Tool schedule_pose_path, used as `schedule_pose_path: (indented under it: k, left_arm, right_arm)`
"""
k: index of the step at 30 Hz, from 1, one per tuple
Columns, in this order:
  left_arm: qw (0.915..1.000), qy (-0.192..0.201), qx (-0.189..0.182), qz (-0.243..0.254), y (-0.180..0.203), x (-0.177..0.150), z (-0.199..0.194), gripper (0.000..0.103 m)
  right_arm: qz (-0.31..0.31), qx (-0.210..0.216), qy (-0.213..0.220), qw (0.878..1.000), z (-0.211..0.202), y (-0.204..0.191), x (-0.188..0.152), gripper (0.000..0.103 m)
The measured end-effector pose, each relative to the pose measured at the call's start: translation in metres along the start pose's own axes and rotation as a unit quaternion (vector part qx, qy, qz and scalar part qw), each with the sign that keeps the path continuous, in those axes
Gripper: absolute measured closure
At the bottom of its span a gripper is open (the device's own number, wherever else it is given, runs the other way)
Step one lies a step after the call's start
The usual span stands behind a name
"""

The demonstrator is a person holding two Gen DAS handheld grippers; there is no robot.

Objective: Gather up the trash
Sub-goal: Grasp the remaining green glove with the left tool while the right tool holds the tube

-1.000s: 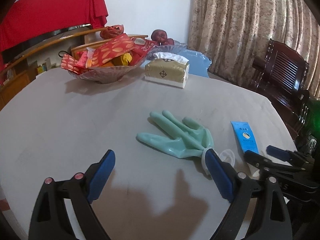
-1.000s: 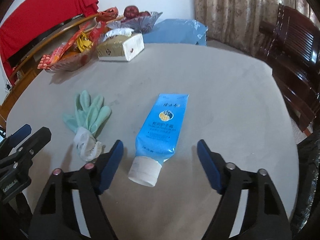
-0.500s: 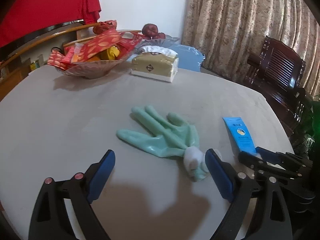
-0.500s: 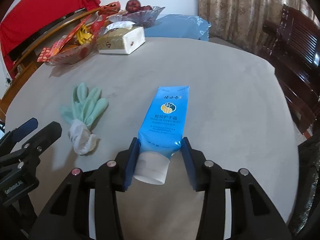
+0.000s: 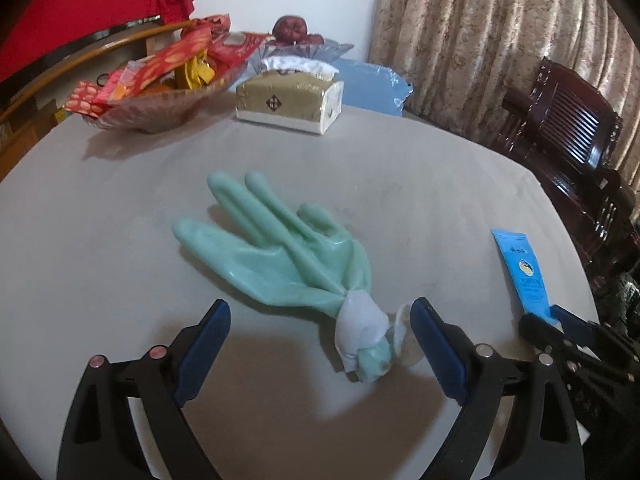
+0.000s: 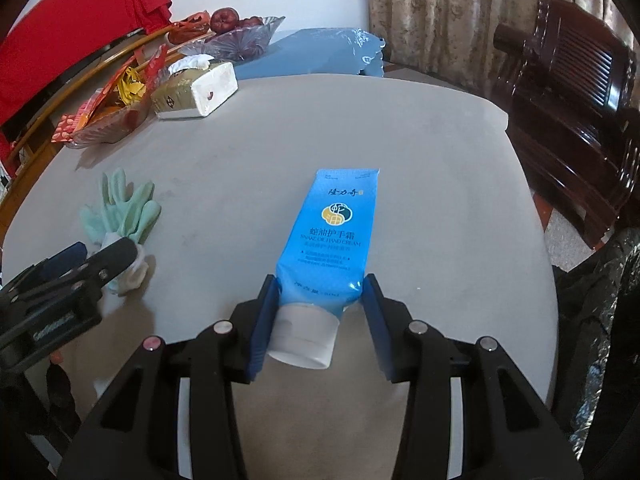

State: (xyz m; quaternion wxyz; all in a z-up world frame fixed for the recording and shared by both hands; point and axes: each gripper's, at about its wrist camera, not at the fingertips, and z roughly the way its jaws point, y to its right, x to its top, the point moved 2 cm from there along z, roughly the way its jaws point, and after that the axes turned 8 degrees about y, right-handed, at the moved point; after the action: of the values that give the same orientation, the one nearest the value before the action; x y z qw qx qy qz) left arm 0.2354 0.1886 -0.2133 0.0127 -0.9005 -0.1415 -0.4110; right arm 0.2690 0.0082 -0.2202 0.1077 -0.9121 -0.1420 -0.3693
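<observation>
A mint green rubber glove (image 5: 288, 256) with a bunched white cuff (image 5: 360, 330) lies on the grey table (image 5: 100, 240); it also shows in the right wrist view (image 6: 124, 212). My left gripper (image 5: 320, 336) is open, its blue pads on either side of the cuff end, not touching it. A blue hand cream tube (image 6: 330, 236) with a white cap (image 6: 304, 336) points away from me. My right gripper (image 6: 322, 304) is shut on the tube just above the cap. The tube also shows in the left wrist view (image 5: 522, 268).
At the table's far side stand a glass bowl of red and yellow snack packets (image 5: 160, 88), a gold tissue box (image 5: 290, 98), a fruit dish (image 6: 236, 32) and a blue bag (image 6: 316, 52). Dark wooden chairs (image 6: 568, 88) stand right of the table.
My right gripper closed onto the tube near its cap. My left gripper moved forward and left, so the glove's cuff now lies between its open fingers.
</observation>
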Motion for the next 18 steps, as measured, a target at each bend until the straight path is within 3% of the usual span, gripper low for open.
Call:
schedule_pose_path:
  k: [6,9,11,16,18]
  left_arm:
    - [0.9997,-0.022,0.009,-0.002,0.008,0.001,0.016,0.014]
    - [0.9998,-0.02,0.0,0.005,0.012,0.0,0.013,0.032]
    - [0.9997,-0.017,-0.014,0.006,0.014,0.0,0.01,0.052]
    - [0.9988,-0.015,-0.041,-0.021,0.011,0.0,0.005,0.074]
    - [0.9983,-0.018,-0.048,-0.028,0.011,0.0,0.001,0.077]
  right_arm:
    - [-0.003,0.004,-0.001,1.0,0.0,-0.001,0.0,0.061]
    - [-0.003,0.006,-0.001,1.0,-0.002,0.0,-0.001,0.061]
    - [-0.003,0.005,-0.001,1.0,-0.002,0.0,-0.001,0.061]
    - [-0.006,0.008,0.002,1.0,-0.012,0.0,-0.002,0.061]
    - [-0.012,0.008,0.007,1.0,-0.018,0.0,-0.002,0.061]
